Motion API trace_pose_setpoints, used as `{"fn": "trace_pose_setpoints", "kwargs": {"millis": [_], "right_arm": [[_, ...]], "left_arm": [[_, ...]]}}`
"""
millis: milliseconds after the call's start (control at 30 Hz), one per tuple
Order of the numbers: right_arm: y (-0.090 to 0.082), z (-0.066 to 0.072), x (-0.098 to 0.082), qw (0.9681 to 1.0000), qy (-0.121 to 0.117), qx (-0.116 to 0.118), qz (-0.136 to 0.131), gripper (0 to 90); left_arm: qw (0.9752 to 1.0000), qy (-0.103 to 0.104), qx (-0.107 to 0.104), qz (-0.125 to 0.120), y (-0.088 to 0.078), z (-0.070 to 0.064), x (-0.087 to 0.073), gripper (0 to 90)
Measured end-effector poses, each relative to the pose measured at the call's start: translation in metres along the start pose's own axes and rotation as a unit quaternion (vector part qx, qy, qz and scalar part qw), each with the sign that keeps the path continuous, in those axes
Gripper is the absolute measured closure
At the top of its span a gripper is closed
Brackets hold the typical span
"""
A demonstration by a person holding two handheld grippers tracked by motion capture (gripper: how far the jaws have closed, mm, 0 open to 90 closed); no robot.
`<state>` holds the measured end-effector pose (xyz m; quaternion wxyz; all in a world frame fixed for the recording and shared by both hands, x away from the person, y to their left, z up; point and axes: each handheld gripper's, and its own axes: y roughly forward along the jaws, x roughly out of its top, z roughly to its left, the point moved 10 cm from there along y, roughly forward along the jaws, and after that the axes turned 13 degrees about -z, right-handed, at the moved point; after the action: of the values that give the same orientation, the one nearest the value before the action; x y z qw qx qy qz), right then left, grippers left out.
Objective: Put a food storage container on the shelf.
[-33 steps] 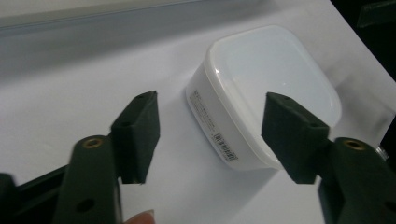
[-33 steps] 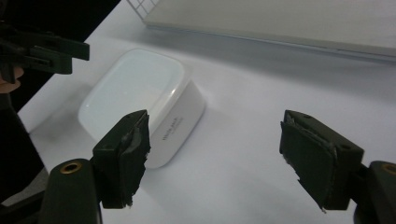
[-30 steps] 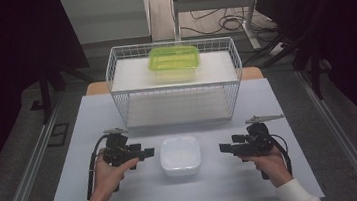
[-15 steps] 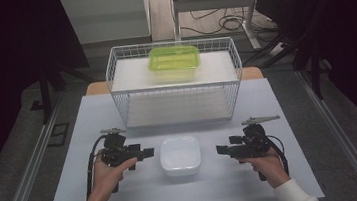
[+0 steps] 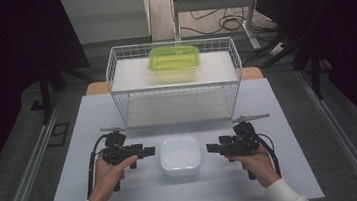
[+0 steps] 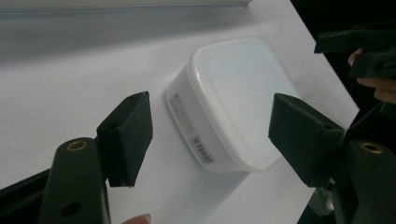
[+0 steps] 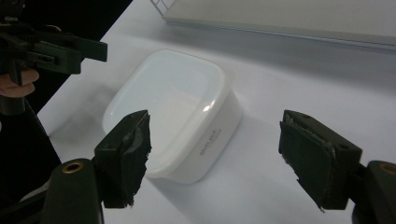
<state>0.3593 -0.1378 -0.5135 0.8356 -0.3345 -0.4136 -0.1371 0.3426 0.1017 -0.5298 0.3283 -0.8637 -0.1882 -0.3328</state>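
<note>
A white lidded container [image 5: 180, 155] sits on the white table near the front edge, between both hands. My left gripper [image 5: 149, 150] lies level just left of it, pointing right, jaws open and empty. In the left gripper view the container [image 6: 233, 102] rests beyond the pads [image 6: 130, 126], untouched. My right gripper [image 5: 210, 148] points left at the container's other side. Its jaws have just been closing a little, still wide and open, with nothing pressed between them. In the right gripper view the container [image 7: 173, 107] lies ahead of the fingers [image 7: 313, 158].
A white wire basket [image 5: 174, 81] stands at the back of the table, with a lime-green lidded container [image 5: 174, 60] on its upper shelf. The table top [image 5: 75, 191] ends close behind the hands. Dark floor and metal rails flank both sides.
My right gripper has edged slightly left toward the white container. The left hand and the container have stayed put.
</note>
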Motion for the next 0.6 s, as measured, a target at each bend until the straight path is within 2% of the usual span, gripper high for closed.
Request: {"fn": "trace_pose_setpoints", "kwargs": {"millis": [233, 433, 533, 600], "right_arm": [[0.013, 0.014, 0.004, 0.9998, -0.017, -0.004, 0.009, 28.5], [0.022, 0.016, 0.001, 1.0, -0.006, -0.005, 0.003, 31.7], [0.026, 0.013, -0.004, 0.9999, -0.005, -0.005, 0.012, 36.1], [0.028, 0.012, -0.006, 0.9999, 0.005, -0.003, 0.015, 38.8]], "left_arm": [[0.9996, -0.019, -0.011, 0.015, 0.009, -0.003, -0.003, 31.0], [0.9989, -0.032, -0.02, 0.027, 0.017, -0.006, -0.008, 32.7], [0.9986, -0.038, -0.023, 0.029, 0.02, -0.006, -0.009, 34.2], [0.9982, -0.044, -0.025, 0.031, 0.021, -0.006, -0.01, 35.6]]}}
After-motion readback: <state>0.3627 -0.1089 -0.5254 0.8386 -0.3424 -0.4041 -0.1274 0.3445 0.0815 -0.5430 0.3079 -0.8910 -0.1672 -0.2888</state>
